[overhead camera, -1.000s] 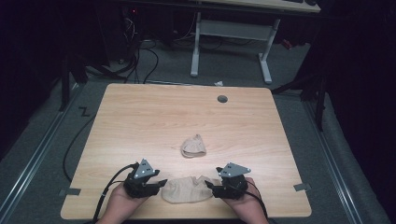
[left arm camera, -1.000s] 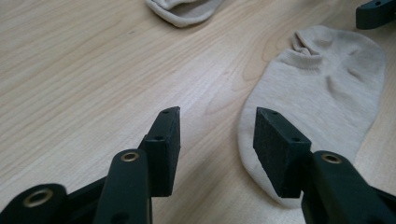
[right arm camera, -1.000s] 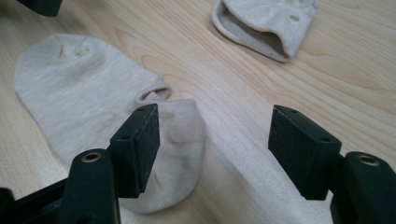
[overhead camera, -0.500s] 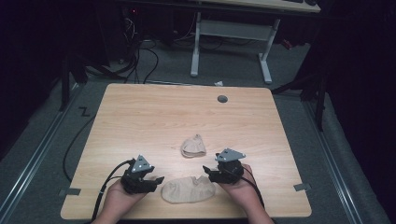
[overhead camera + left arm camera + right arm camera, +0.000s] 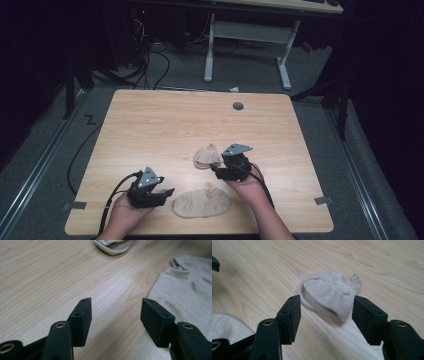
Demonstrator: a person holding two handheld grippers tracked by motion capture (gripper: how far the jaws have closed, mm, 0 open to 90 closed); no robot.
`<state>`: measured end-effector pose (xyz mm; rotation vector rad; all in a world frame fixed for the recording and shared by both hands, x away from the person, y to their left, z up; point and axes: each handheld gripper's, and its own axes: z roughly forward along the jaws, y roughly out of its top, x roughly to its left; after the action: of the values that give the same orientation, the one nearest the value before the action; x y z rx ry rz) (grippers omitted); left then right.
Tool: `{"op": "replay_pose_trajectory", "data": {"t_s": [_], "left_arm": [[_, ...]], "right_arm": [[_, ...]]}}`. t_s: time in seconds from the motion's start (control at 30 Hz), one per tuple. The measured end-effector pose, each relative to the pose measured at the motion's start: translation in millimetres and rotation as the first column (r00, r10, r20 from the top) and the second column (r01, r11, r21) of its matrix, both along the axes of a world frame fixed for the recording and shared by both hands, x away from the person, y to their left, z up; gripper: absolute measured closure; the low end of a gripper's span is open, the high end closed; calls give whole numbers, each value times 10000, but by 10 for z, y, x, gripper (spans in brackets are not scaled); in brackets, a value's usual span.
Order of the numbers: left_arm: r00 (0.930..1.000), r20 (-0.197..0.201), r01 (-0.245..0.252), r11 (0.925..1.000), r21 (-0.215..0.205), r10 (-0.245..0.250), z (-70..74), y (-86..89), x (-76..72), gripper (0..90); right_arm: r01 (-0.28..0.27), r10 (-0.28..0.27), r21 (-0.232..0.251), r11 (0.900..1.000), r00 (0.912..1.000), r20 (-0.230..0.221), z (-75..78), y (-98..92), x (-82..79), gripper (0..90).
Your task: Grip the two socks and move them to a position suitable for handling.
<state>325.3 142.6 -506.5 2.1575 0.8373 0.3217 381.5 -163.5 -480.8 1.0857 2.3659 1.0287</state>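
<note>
**One sock laid flat, one still bunched up**

Two light tan socks lie on the counter. The flat sock is spread out near the front edge, between the two hands. That part of the job looks done. The crumpled sock sits a bit farther back, near the middle of the counter. It is still folded up on itself, so it still needs to be picked up and laid out or matched with the first one.

The right gripper is just beside the crumpled sock and points at it. In the right gripper view the sock lies just past the jaws, which stand wide apart and have just been closing a little. They do not press on it, so nothing is held yet. The left gripper rests by the toe end of the flat sock. Its jaws have just been opening and now stand wide, with bare wood between them.

The counter is pale wood with a small round grey cap near the back. The room is dark. The floor is grey, black cables lie on it, and a white desk frame stands behind.
</note>
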Motion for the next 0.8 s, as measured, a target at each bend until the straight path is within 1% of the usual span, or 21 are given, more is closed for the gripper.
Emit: {"op": "replay_pose_trajectory", "data": {"t_s": [0.07, 0.1, 0.17, 0.27, 0.33, 0.4, 0.43, 0.5, 0.57, 0.63, 0.67, 0.7, 0.73, 0.8], "left_arm": [[9999, 16, -132, 9999, -64, 132, 2, 16, -4, 413], [9998, 91, -196, 9998, -107, 197, 8, 26, -12, 413], [9993, 293, -233, 9995, -200, 239, 36, 41, -33, 440], [9991, 348, -238, 9988, -419, 253, 74, 63, -53, 457], [9989, 372, -290, 9991, -319, 301, 66, 69, -63, 439], [9988, 347, -340, 9993, -166, 345, 50, 79, -62, 429], [9988, 304, -378, 9991, -176, 383, 46, 87, -58, 426], [9987, 277, -412, 9989, -221, 418, 46, 98, -58, 425], [9987, 322, -399, 9991, -166, 404, 47, 95, -62, 425], [9987, 352, -373, 9992, -149, 378, 47, 94, -66, 425], [9987, 346, -363, 9992, -152, 368, 47, 94, -66, 425], [9988, 338, -346, 9993, -155, 352, 47, 94, -67, 425], [9989, 332, -329, 9994, -117, 332, 48, 94, -69, 425], [9989, 342, -308, 9995, -94, 311, 46, 96, -72, 424]], "right_arm": [[4, -5, -67, 10000, 10000, -100, -18, 26, 66, 400], [-14, 13, -79, 10000, 9999, -129, -25, 36, 91, 400], [0, -1, -48, 10000, 9999, -161, -37, 70, 139, 419], [-52, 51, -58, 10000, 9999, -134, -58, 147, 199, 436], [-181, 178, -151, 9997, 9996, -202, -79, 233, 249, 436], [-273, 272, -203, 9994, 9996, -64, -94, 315, 272, 449], [-283, 283, -204, 9994, 9996, -11, -101, 351, 283, 463], [-319, 318, -195, 9993, 9995, -53, -122, 407, 308, 466], [-411, 403, -402, 9983, 9990, -208, -169, 475, 352, 470], [-491, 478, -596, 9970, 9986, -238, -209, 508, 369, 465], [-495, 475, -821, 9954, 9985, -267, -244, 535, 377, 460], [-506, 482, -934, 9943, 9985, -276, -267, 549, 379, 460], [-545, 506, -1113, 9923, 9980, -372, -299, 567, 381, 462], [-463, 426, -1302, 9904, 9986, -316, -341, 583, 387, 494]]}}
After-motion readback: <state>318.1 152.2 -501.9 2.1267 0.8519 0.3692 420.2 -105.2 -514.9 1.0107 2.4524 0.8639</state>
